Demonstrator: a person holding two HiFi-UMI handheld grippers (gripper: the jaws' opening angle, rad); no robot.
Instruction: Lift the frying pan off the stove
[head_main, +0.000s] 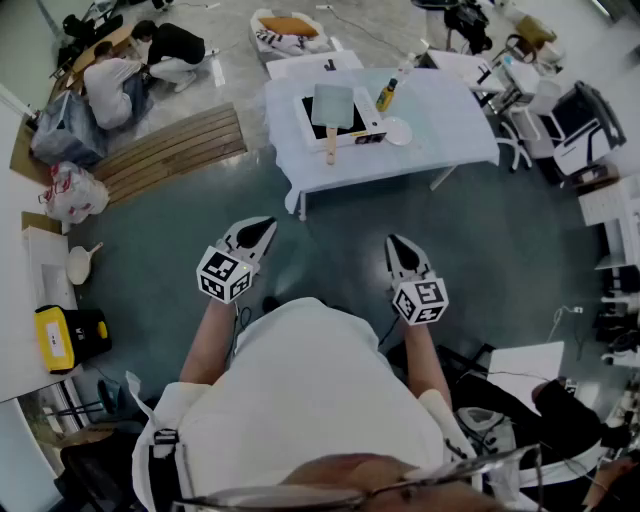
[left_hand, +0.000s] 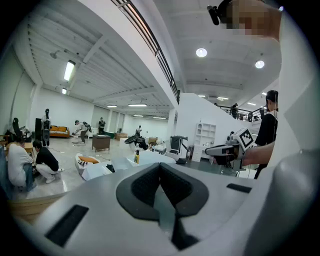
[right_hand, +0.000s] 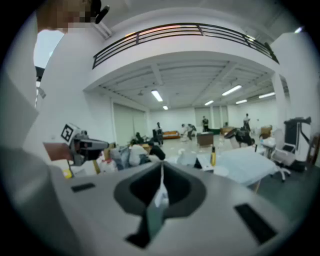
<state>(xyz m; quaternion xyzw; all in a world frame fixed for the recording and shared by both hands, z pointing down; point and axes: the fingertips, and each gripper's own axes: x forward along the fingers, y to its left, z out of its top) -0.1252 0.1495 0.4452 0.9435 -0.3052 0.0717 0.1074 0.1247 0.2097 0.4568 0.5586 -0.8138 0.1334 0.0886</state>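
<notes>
Left tongs (head_main: 264, 226), right tongs (head_main: 394, 242), pan (head_main: 331, 104) far ahead

The room is big, with white walls (left_hand: 65, 107) and a dark grey floor (head_main: 500, 240). A white tabletop (head_main: 450, 120) stands in the middle. Wooden boards (head_main: 175, 150) lie on the floor near it. Round lights (left_hand: 201, 52) shine on the ceiling. A black railing (right_hand: 185, 31) runs up high. A white shelf (left_hand: 205, 141) stands by a wall.

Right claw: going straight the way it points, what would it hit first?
The way looks free over the floor; the right claw probably meets the white table at its near edge, though depth is unclear.
</notes>
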